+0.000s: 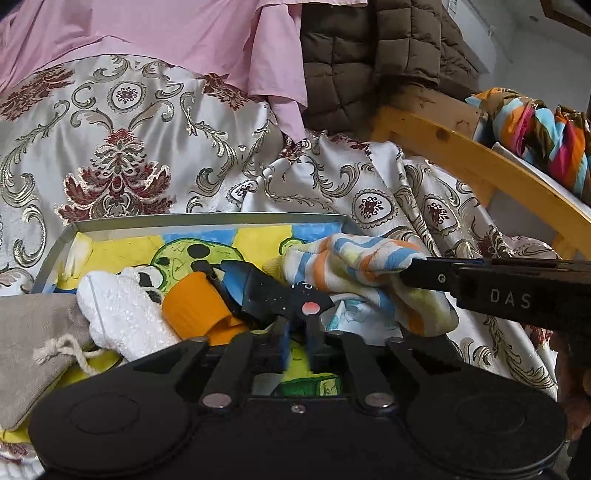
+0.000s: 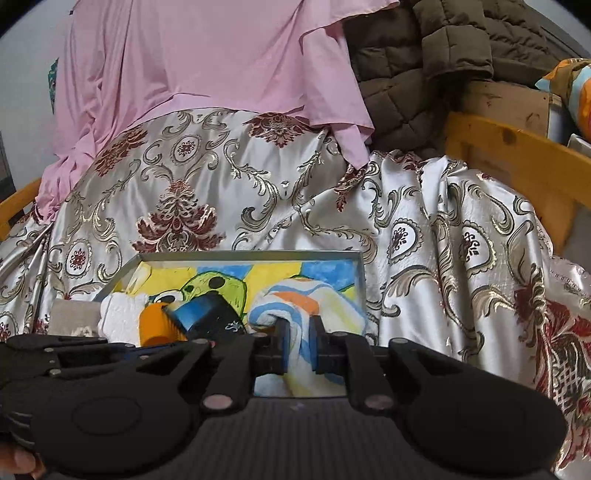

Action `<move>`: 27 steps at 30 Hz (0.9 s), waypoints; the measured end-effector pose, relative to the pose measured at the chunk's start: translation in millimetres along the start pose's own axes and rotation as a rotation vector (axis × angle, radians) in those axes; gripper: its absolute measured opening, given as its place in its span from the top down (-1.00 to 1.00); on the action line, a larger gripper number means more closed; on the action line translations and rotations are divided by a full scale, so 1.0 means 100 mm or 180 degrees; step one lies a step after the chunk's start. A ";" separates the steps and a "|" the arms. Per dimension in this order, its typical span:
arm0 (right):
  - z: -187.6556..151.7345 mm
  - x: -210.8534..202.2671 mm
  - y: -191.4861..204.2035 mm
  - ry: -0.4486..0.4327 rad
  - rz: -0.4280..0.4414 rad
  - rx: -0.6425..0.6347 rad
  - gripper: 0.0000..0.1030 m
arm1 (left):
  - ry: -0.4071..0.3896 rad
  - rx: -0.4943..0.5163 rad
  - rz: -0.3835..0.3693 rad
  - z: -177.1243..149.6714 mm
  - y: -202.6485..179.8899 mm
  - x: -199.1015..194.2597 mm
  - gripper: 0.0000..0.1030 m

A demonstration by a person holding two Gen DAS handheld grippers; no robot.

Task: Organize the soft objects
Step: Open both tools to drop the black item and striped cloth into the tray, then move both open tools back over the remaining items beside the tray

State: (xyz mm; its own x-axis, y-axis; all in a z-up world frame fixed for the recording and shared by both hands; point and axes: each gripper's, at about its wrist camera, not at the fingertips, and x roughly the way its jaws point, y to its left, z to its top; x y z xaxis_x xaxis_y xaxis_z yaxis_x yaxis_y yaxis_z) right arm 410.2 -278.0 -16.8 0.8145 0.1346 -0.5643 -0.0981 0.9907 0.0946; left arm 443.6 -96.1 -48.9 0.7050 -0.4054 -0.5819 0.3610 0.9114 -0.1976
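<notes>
A metal tray [image 1: 207,219] with a cartoon picture on its floor lies on the bedding and holds several soft items. In the left wrist view my left gripper [image 1: 298,328] stands slightly open, and the end of a black and blue sock [image 1: 258,288] rests at its fingertips. An orange sock [image 1: 192,306] and a white fluffy sock [image 1: 118,306] lie to its left. My right gripper [image 1: 404,273] reaches in from the right. In the right wrist view, my right gripper [image 2: 299,332] is shut on a striped pastel cloth [image 2: 295,295] that rests in the tray [image 2: 251,254].
A grey drawstring pouch [image 1: 33,332] overlaps the tray's near left corner. Patterned satin bedding [image 1: 129,147] surrounds the tray, with a pink sheet [image 1: 166,33] and a brown quilted jacket [image 1: 369,55] behind. A wooden frame [image 1: 461,147] and a colourful bundle [image 1: 546,140] lie to the right.
</notes>
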 end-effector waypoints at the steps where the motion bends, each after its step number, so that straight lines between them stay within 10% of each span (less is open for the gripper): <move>1: 0.00 -0.01 0.00 -0.0005 -0.0006 -0.0001 0.60 | -0.0003 -0.0004 -0.0012 0.00 0.00 -0.02 0.66; 27: 0.25 -1.39 0.23 -0.0590 0.0106 -0.0159 -0.53 | -0.0842 -0.0153 0.0125 0.21 -0.18 -1.63 -0.43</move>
State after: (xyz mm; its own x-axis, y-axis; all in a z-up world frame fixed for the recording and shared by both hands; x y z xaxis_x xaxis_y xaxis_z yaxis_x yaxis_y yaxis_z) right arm 308.8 -274.0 83.9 0.9013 0.1654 -0.4003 -0.1512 0.9862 0.0672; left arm 334.9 -47.9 65.8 0.8552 -0.3684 -0.3646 0.3054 0.9265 -0.2198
